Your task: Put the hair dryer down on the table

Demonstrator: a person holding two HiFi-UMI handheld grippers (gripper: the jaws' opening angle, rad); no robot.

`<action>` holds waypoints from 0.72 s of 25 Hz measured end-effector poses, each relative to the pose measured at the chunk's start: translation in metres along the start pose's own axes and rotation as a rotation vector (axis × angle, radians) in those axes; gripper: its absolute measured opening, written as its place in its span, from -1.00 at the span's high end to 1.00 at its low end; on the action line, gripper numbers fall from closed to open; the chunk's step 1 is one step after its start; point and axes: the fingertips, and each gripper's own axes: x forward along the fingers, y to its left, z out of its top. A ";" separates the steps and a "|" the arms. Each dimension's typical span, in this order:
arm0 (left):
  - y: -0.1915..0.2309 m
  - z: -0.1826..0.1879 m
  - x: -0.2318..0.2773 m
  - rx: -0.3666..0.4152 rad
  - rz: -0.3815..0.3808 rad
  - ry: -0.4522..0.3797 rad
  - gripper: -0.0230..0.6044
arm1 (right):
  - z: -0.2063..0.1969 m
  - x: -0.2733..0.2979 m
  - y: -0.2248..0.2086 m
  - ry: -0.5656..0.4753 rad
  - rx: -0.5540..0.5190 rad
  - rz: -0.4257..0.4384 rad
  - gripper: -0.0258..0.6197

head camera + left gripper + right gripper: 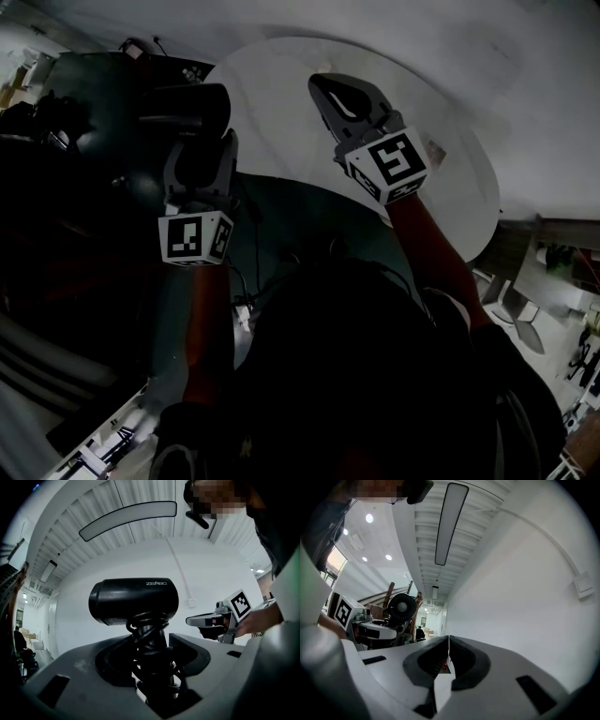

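Note:
A black hair dryer (133, 600) stands upright, its cord wound round the handle (149, 629). My left gripper (152, 645) is shut on that handle. In the head view the dryer (187, 108) is held at the left over the edge of the round white table (459, 178), above my left gripper (201, 148). My right gripper (326, 90) hovers over the table with its jaws pressed together and nothing in them. In the right gripper view its jaws (449, 656) meet in a thin line, and the dryer's rear grille (402, 606) shows at the left.
A dark bulky shape (84, 122) fills the left of the head view beside the table. Chairs and furniture (525, 300) stand on the floor at the right. The person's dark clothing (356, 375) takes up the bottom of that view.

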 end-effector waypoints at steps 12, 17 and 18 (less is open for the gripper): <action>0.045 -0.009 0.016 -0.019 -0.104 -0.011 0.24 | -0.003 0.035 0.006 0.054 -0.009 -0.098 0.89; 0.070 -0.014 0.018 -0.032 -0.151 -0.021 0.24 | -0.002 0.054 0.017 0.056 -0.020 -0.147 0.89; 0.075 -0.015 0.018 -0.039 -0.157 -0.025 0.24 | -0.001 0.058 0.020 0.050 -0.025 -0.156 0.89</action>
